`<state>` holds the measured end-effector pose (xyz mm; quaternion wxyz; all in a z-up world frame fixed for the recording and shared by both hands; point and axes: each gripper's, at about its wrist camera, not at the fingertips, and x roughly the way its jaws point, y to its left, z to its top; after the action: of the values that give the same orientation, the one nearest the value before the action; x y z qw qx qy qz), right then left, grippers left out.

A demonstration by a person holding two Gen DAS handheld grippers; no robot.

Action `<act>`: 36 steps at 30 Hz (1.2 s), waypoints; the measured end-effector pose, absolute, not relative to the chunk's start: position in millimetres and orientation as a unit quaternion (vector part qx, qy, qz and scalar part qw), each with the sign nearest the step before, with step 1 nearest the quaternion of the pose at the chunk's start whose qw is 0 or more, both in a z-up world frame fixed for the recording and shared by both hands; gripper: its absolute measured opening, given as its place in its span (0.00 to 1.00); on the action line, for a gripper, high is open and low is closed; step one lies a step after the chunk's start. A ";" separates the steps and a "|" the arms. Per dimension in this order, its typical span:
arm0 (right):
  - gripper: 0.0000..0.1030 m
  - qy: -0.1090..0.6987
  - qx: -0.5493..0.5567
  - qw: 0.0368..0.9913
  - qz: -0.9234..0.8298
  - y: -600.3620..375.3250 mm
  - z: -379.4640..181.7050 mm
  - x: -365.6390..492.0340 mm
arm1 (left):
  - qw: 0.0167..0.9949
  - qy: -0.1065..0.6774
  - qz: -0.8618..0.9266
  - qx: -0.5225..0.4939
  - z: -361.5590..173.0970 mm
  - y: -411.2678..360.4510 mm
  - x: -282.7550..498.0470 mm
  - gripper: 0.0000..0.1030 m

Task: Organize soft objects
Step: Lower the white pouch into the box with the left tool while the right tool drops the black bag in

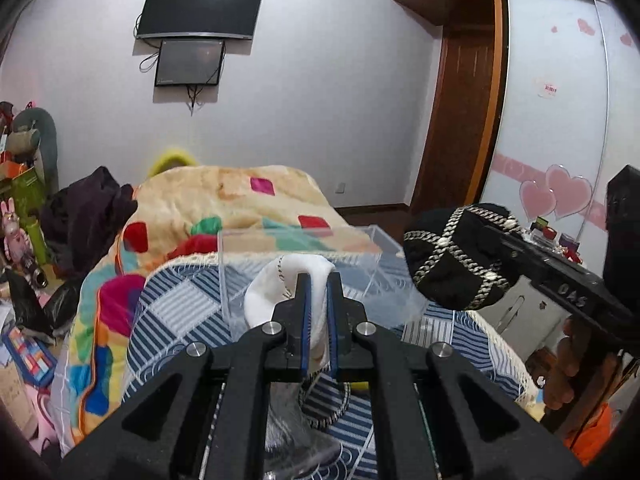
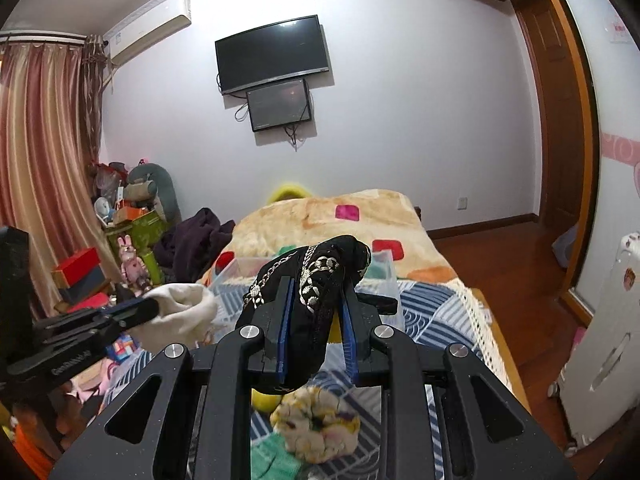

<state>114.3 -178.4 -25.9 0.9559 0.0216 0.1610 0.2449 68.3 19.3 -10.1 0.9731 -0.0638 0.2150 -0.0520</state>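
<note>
My left gripper is shut on a white soft cloth item and holds it above the bed. It also shows at the left of the right wrist view with the white item. My right gripper is shut on a black hat with silver chain trim. In the left wrist view the black hat hangs at the right. A clear plastic box stands on the bed just beyond both grippers.
The bed carries a blue striped quilt and a colourful blanket. A floral scrunchie and a yellow item lie below my right gripper. Clutter is at the left; a white suitcase is at the right.
</note>
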 end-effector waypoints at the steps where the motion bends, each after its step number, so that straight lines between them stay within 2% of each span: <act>1: 0.19 0.161 0.020 0.956 0.243 -177.7 -25.0 117.4 | 0.974 0.213 -0.054 -0.062 -6.2 19.0 71.2 0.06; 14: 0.19 0.171 -0.005 0.960 0.222 -161.4 -22.1 157.3 | 0.974 0.209 -0.044 -0.081 21.4 34.7 130.8 0.06; 23: 0.19 0.217 -0.039 0.950 0.223 -146.7 -43.6 178.0 | 0.956 0.273 -0.025 -0.101 -18.2 52.2 177.5 0.06; 35: 0.19 0.251 -0.053 0.939 0.227 -146.2 -53.4 188.3 | 0.951 0.300 -0.024 -0.069 -46.5 40.2 171.8 0.06; 36: 0.20 0.255 -0.055 0.939 0.227 -145.0 -53.1 190.3 | 0.951 0.300 -0.024 -0.067 -46.4 39.2 170.6 0.09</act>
<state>190.3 -145.0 -53.1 0.9385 -0.0548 0.2546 0.2267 170.6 39.2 -46.4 0.9514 -0.0670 0.2996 -0.0235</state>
